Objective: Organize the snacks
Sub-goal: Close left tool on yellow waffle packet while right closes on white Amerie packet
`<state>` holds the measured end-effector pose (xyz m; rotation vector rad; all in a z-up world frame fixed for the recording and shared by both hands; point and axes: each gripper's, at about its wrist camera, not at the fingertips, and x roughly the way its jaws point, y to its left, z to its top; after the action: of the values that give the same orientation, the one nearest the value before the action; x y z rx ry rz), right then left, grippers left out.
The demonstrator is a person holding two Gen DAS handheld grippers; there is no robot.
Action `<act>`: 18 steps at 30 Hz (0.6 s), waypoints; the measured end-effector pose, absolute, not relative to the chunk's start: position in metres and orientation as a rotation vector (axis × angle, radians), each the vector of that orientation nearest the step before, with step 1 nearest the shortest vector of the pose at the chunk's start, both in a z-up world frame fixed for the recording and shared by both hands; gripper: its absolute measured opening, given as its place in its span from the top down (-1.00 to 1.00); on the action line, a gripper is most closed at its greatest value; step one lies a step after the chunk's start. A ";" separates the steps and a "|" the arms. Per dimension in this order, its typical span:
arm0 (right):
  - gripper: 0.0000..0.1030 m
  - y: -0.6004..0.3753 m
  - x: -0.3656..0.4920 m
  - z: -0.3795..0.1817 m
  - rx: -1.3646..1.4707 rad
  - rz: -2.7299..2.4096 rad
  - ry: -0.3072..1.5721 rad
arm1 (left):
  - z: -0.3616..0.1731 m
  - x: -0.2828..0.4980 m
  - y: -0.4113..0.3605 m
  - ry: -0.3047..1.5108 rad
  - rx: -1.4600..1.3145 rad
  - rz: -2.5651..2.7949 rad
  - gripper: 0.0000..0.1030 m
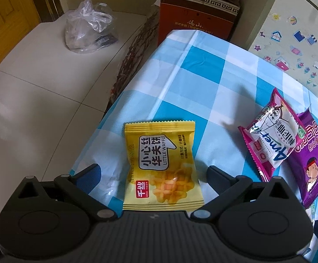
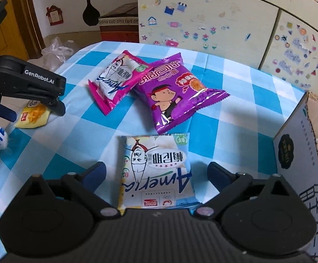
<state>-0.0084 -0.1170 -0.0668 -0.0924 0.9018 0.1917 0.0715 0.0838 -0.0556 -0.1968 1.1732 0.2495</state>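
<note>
My left gripper (image 1: 153,169) is open, its fingers on either side of a yellow Little Waffle packet (image 1: 161,166) lying flat on the blue-and-white checked tablecloth (image 1: 202,76). My right gripper (image 2: 156,171) is open around a white-and-yellow snack packet (image 2: 156,171) lying flat. Beyond it lie a pink-and-white packet (image 2: 117,81) and a purple packet (image 2: 176,94), overlapping; both show at the right of the left wrist view, the pink one (image 1: 270,133) and the purple one (image 1: 312,166). The left gripper (image 2: 56,107) and the waffle packet (image 2: 33,116) show at the right wrist view's left.
A cardboard box (image 2: 299,153) stands open at the table's right edge with foil packets inside. A stickered cabinet (image 2: 202,22) backs the table. A brown box (image 1: 200,11) and a clear plastic bag (image 1: 88,28) sit on the tiled floor left of the table.
</note>
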 end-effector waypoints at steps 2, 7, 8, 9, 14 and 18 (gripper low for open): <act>-0.91 -0.117 -0.008 -0.067 -0.092 0.191 0.901 | -0.055 0.072 0.084 1.179 -0.198 0.245 -1.00; -0.81 -0.116 -0.008 -0.065 -0.086 0.190 0.896 | -0.055 0.074 0.083 1.192 -0.185 0.221 -1.00; -0.78 -0.116 -0.008 -0.064 -0.086 0.189 0.894 | -0.054 0.074 0.082 1.190 -0.180 0.215 -0.94; -0.71 -0.116 -0.007 -0.063 -0.083 0.186 0.893 | -0.052 0.073 0.080 1.186 -0.174 0.209 -0.91; -0.15 -0.118 -0.008 -0.057 -0.087 0.182 0.886 | -0.046 0.068 0.068 1.158 -0.119 0.164 -0.42; 0.00 -0.114 -0.011 -0.056 -0.094 0.190 0.895 | -0.043 0.065 0.062 1.159 -0.108 0.135 -0.32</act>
<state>-0.0110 -0.1138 -0.0555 -0.0937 0.8945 0.1905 0.0652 0.0622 -0.0430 -0.1079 1.1593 0.1353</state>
